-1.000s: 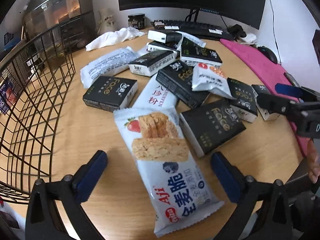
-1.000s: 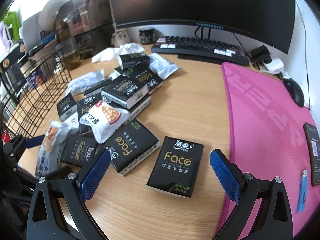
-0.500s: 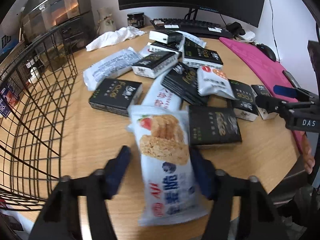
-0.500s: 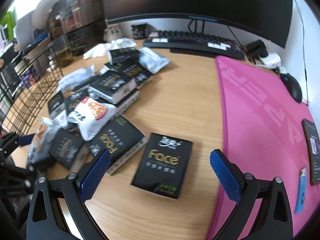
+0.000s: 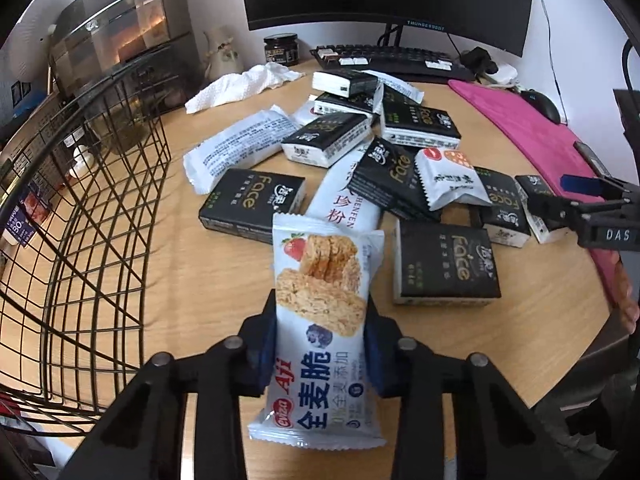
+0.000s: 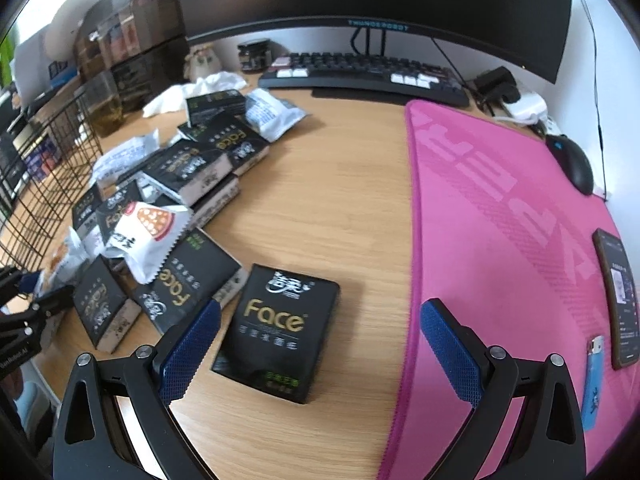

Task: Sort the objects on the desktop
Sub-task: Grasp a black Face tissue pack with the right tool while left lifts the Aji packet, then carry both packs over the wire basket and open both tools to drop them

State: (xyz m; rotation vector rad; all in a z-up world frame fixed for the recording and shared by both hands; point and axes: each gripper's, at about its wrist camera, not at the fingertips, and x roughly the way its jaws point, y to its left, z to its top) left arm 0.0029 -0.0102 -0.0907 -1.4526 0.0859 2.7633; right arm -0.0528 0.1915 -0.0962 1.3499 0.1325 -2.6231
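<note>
Left tongs, black-framed with blue pads, have just been closing and now pinch a long white plastic cracker packet printed with oat biscuits, a strawberry and red and blue lettering; both pads press its sides near the middle, and its far end points at the heap of packets. Right tongs stand wide, gripping nothing, their blue pads on either side of a flat black "Face" tissue pack with gold lettering that lies on the round wooden bench just beside the pink desk mat. A black wire basket stands at the bench's left edge. Between basket and mat lies the heap: more black tissue packs and a small white snack sachet with a zigzag edge.
</note>
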